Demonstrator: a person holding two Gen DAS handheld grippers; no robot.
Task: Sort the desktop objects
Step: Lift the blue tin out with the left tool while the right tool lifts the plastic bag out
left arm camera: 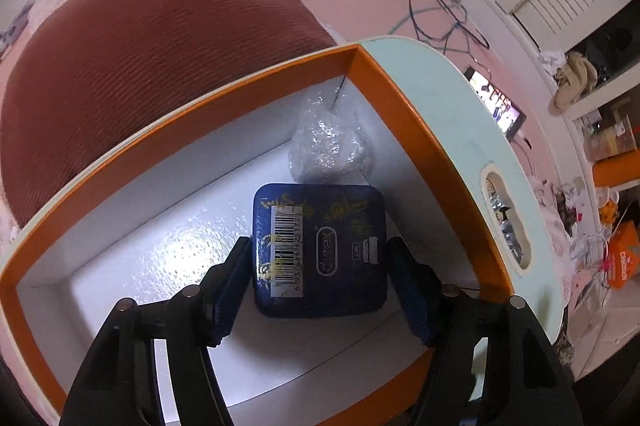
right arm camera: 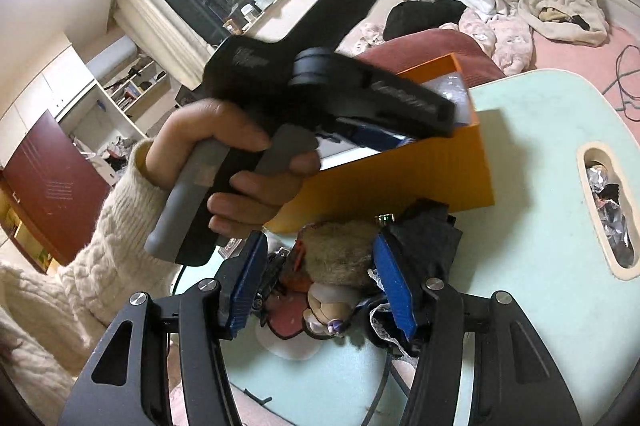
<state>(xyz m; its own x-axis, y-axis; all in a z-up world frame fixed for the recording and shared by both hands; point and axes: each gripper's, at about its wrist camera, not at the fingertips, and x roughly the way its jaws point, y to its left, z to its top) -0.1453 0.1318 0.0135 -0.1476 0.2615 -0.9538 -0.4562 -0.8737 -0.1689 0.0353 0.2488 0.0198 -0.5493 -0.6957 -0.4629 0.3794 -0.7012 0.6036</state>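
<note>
Orange box [left arm camera: 404, 130] stood on the pale green tabletop [left arm camera: 448, 114], lid off, white inside. 2 things were already in it: a blue packet [left arm camera: 320, 250] with a barcode label lying flat on the box floor, and a wad of clear plastic wrap [left arm camera: 328, 150] in the far corner, touching the packet's far edge.

Left claw [left arm camera: 320, 278] pointed down into the box, its pads either side of the blue packet. Left pad lay at the packet's edge; a thin gap showed at the right pad, so I judged the claw open and the packet set down, not gripped.

Right claw [right arm camera: 320, 286] hung in front of the box over a heap of unsorted things on the tabletop: a furry brown toy [right arm camera: 340, 266], a dark cloth [right arm camera: 432, 230] with lace trim, some small bits under them too jumbled to name. Its pads were spread to either side of the toy; whether they pressed on it I could not tell.

Judged: sorting partly done, 2 items in, the heap left.

In the way: the person's left hand [right arm camera: 236, 154] and its tool crossed above the box, just over the heap. An oval slot [right arm camera: 608, 210] in the tabletop, right of the box, held crumpled foil. Clothes lay on the bed beyond the box.
</note>
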